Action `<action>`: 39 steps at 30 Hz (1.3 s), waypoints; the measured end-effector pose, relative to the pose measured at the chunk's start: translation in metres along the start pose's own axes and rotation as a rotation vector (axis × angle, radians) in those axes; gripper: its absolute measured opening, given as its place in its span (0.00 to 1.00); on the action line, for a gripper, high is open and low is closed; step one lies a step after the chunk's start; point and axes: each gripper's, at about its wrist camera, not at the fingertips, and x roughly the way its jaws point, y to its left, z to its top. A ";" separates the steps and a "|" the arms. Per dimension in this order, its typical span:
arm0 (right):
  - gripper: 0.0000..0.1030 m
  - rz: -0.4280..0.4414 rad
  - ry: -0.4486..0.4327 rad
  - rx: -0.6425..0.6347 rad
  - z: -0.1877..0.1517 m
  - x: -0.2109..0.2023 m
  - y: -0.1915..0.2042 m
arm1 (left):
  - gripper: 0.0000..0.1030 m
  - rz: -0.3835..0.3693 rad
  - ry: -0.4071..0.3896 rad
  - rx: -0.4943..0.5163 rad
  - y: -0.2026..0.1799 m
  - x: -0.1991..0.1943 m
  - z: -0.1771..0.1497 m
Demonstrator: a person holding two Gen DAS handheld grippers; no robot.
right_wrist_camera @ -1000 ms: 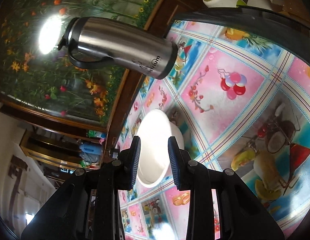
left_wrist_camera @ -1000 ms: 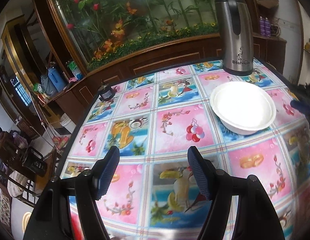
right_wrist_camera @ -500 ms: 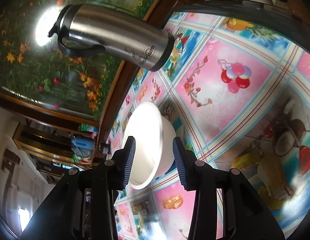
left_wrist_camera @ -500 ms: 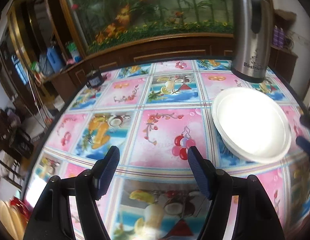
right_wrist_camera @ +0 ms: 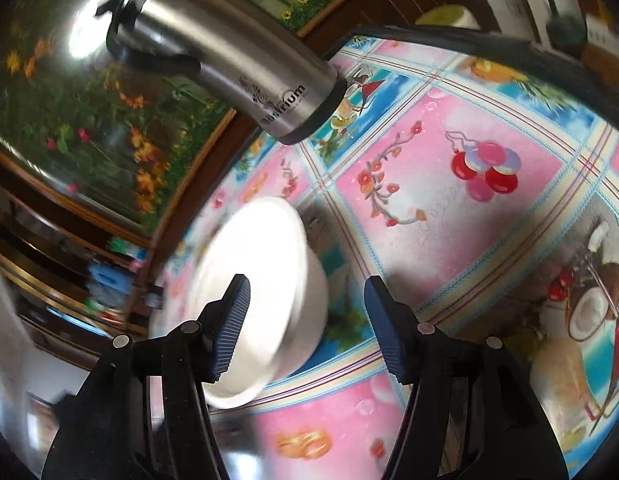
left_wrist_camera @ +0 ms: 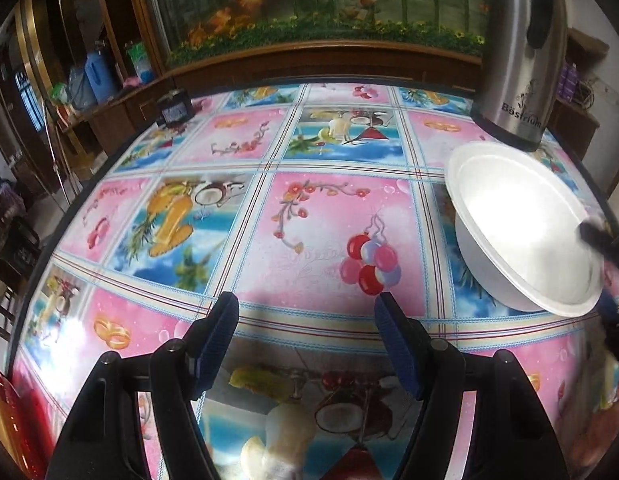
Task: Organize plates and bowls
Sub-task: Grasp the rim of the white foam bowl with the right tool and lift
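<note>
A white bowl [left_wrist_camera: 521,224] rests on the patterned tablecloth [left_wrist_camera: 329,216], to the right in the left wrist view. My left gripper [left_wrist_camera: 306,304] hangs open over the cloth to the bowl's left, with nothing between its fingers. In the right wrist view my right gripper [right_wrist_camera: 307,284] is at the bowl [right_wrist_camera: 265,256] with its jaws opening. One finger is over the bowl's inside and the other is outside its wall, so the near rim lies between them. The pads do not press on it. A blurred dark fingertip [left_wrist_camera: 601,236] of that gripper shows over the bowl.
A tall steel thermos jug [left_wrist_camera: 517,60] stands just behind the bowl, also seen in the right wrist view [right_wrist_camera: 229,60]. A small dark jar [left_wrist_camera: 175,108] sits at the table's far left edge. A wooden cabinet with an aquarium [left_wrist_camera: 309,8] backs the table.
The right gripper's jaws have spread much wider and it has come closer to the bowl. The left gripper has sunk toward the table, and the bowl looks larger and nearer.
</note>
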 end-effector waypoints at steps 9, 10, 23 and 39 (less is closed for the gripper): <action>0.11 0.003 0.108 -0.002 0.004 0.015 -0.007 | 0.71 -0.086 -0.002 -0.125 0.041 -0.010 0.014; 0.11 0.009 0.116 -0.014 0.005 0.013 -0.004 | 0.71 -0.092 -0.008 -0.133 0.045 -0.012 0.015; 0.12 0.027 0.255 -0.129 -0.007 0.025 0.023 | 0.77 -0.211 0.086 -0.121 0.044 0.002 0.013; 0.37 0.082 0.280 -0.016 -0.004 0.013 0.010 | 0.77 -0.508 0.171 -0.297 0.063 0.008 0.011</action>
